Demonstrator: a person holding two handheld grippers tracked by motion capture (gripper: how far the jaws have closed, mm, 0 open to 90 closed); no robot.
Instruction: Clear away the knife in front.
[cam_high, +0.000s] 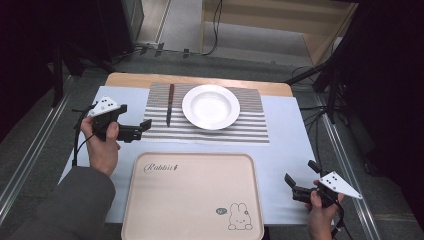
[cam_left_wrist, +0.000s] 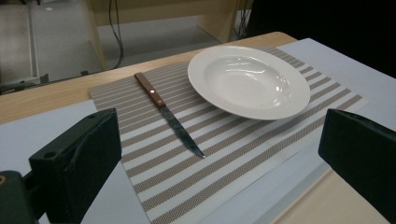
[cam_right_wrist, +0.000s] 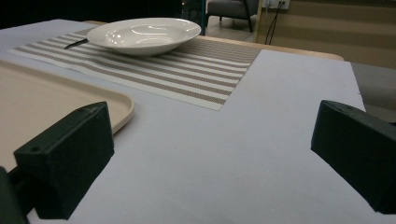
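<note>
A white deep plate (cam_high: 210, 106) (cam_left_wrist: 247, 79) (cam_right_wrist: 144, 33) rests on a brown-and-white striped placemat (cam_high: 250, 125) (cam_left_wrist: 154, 186) (cam_right_wrist: 196, 70) at the far middle of the table. Left of the plate lies a knife (cam_high: 170, 104) (cam_left_wrist: 168, 114) with a wooden handle, blade toward me. My left gripper (cam_high: 142, 129) (cam_left_wrist: 219, 158) hovers open by the mat's left edge, its jaws wide apart and empty, facing the knife and plate. My right gripper (cam_high: 301, 172) (cam_right_wrist: 212, 154) stands open and empty low over the table cover at the near right.
A beige tray (cam_high: 150, 200) (cam_right_wrist: 56, 102) with a rabbit drawing lies at the near middle, between my two hands. A pale cover (cam_high: 285, 145) spreads over the wooden table. Cables and dark stands surround the table on the floor.
</note>
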